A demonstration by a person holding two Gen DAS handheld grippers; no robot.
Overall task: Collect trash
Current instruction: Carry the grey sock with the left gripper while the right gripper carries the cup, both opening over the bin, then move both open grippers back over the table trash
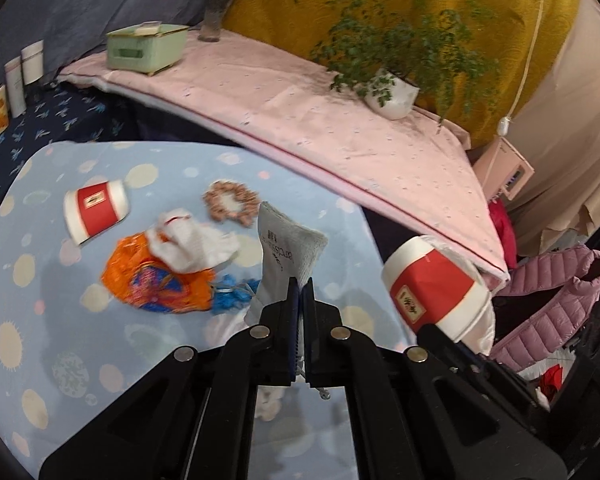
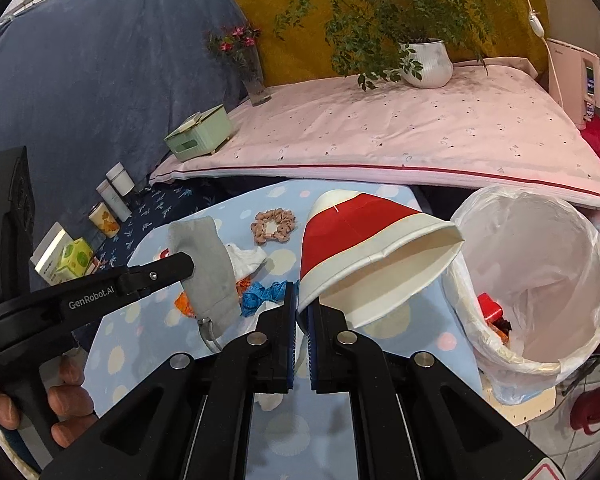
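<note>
Grey sock [image 1: 290, 252] & red/white cup [image 2: 364, 256] lifted, pinched.

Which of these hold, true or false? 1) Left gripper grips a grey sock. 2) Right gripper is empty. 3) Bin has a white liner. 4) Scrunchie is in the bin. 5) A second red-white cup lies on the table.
1) True: the left gripper is shut on the grey sock.
2) False: the right gripper pinches a red-white cup.
3) True: bin.
4) False: the scrunchie lies on the table.
5) True: second cup.
</note>
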